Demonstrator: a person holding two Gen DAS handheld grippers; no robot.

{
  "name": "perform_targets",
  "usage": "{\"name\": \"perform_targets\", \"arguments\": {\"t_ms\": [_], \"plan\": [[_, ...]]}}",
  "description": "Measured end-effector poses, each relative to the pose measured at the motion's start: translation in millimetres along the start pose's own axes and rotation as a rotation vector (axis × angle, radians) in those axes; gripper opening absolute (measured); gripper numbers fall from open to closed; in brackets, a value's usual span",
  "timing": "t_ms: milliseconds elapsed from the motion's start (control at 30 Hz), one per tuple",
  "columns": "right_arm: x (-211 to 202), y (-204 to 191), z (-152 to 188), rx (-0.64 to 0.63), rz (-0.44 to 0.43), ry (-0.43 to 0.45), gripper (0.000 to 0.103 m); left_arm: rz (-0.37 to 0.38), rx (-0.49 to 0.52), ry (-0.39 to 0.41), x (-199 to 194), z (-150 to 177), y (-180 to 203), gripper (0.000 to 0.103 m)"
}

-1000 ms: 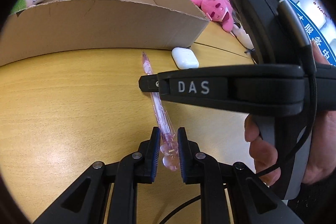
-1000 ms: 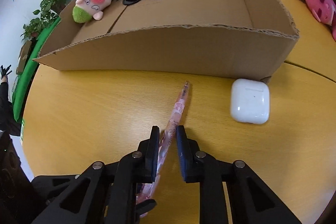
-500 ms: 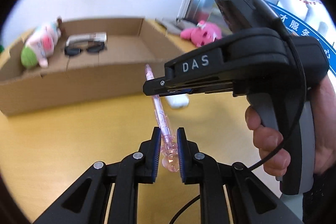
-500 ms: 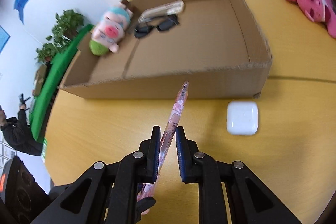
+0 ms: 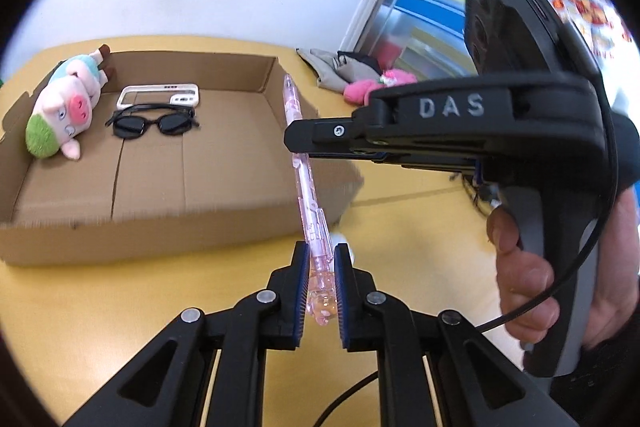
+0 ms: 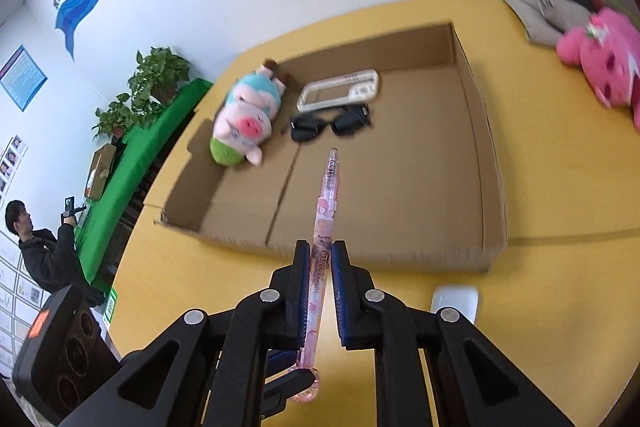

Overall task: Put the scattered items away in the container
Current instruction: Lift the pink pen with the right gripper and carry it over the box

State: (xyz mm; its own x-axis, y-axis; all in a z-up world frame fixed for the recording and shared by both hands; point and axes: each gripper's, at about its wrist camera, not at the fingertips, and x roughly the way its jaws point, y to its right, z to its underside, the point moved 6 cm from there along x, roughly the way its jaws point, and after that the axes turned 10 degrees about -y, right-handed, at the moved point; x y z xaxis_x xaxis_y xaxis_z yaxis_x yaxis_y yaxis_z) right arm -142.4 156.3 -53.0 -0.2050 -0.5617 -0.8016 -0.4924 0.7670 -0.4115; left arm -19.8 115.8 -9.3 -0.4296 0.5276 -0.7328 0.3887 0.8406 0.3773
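A pink transparent pen [image 5: 306, 187] is held off the table by both grippers, pointing at the cardboard box [image 5: 152, 227]. My left gripper [image 5: 320, 259] is shut on the pen's rear end. My right gripper [image 6: 320, 255] is shut on the pen [image 6: 326, 211] near its middle, and its body crosses the left wrist view [image 5: 460, 131]. In the box [image 6: 486, 155] lie a plush pig [image 6: 246, 119], black sunglasses [image 6: 330, 125] and a white phone case [image 6: 340, 93]. A white earbud case [image 6: 454, 301] lies on the yellow table in front of the box.
A pink plush toy [image 6: 604, 67] and grey cloth [image 6: 544, 11] lie on the table right of the box. A green bench with plants [image 6: 140, 95] and a seated person [image 6: 44, 247] are off to the left. The table edge [image 6: 116, 291] runs at lower left.
Both grippers have lifted the pen off the table and raised it above the box's front wall. The view now looks down into the box.
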Motion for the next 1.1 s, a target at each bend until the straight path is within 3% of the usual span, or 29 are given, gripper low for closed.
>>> {"name": "perform_targets", "arguments": {"t_ms": [300, 367, 567, 633, 667, 767, 900, 1033, 1067, 1100], "plan": [[6, 3, -103, -0.090, 0.012, -0.013, 0.012, 0.040, -0.066, -0.008, 12, -97, -30, 0.010], [16, 6, -133, -0.109, 0.038, -0.028, 0.011, 0.059, -0.085, -0.027, 23, -122, -42, 0.000], [69, 32, -200, -0.101, 0.082, -0.119, 0.009, 0.033, -0.148, -0.111, 70, -169, -84, 0.000], [93, 42, -211, -0.091, 0.106, -0.157, 0.008, 0.024, -0.185, -0.147, 88, -174, -100, 0.000], [106, 48, -215, -0.085, 0.115, -0.178, 0.001, 0.017, -0.198, -0.163, 97, -174, -108, 0.000], [133, 63, -222, -0.076, 0.140, -0.212, 0.001, -0.023, -0.202, -0.184, 111, -171, -125, 0.000], [142, 71, -218, -0.081, 0.132, -0.222, 0.001, -0.050, -0.195, -0.188, 110, -163, -140, 0.000], [134, 64, -210, -0.183, 0.197, -0.235, 0.002, -0.083, -0.163, -0.166, 99, -160, -145, 0.000], [132, 62, -209, -0.213, 0.211, -0.236, 0.007, -0.092, -0.158, -0.159, 96, -160, -146, 0.000], [132, 59, -209, -0.233, 0.212, -0.242, 0.026, -0.101, -0.151, -0.152, 93, -159, -148, 0.000]]}}
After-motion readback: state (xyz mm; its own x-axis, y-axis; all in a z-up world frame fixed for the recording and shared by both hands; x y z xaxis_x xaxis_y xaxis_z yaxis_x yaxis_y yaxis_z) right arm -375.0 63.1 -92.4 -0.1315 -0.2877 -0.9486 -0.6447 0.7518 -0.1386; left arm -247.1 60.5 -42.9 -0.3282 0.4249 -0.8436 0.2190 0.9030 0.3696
